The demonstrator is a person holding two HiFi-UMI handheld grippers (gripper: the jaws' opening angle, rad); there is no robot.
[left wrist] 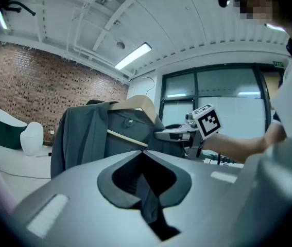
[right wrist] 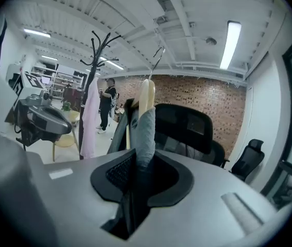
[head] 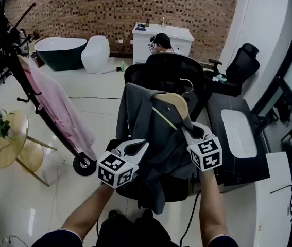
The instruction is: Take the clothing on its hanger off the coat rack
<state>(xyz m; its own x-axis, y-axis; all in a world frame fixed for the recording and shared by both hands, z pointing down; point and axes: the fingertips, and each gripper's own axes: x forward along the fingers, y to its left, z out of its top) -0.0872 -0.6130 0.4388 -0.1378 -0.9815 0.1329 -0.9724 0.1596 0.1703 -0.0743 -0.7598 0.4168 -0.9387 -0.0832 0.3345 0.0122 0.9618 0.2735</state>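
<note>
The coat rack [head: 36, 89] leans well to the left of the black office chair [head: 174, 68], with only a pink garment [head: 58, 107] hanging on it. The grey jacket [head: 140, 120] touches no part of that rack. It hangs in the air on the near side of the chair, in front of the chair's back, with its hem dropping toward the seat.

The wooden hanger [head: 174, 105] inside the jacket's shoulders sits about level with the top of the chair back. Its long axis runs from its near end, by the person, up and away toward the chair. The right gripper view therefore looks at it end-on, while the left gripper view sees it broadside.

The right gripper [head: 193, 133], in front of the chair and to its right, is clamped on that near end, with the jacket's shoulder cloth wrapped over the hanger and pinched between its jaws. The left gripper [head: 135, 148], lower and to the left in front of the chair, is closed on a fold of the jacket's dark cloth, apart from the hanger. The hook [head: 187, 84] stands free above the chair back and catches on nothing.

As I read it, the lift-off is done and the right hand bears the hanger. Any further carry depends on that end grip, since the hanger sticks out lengthwise from it and could tip.
</note>
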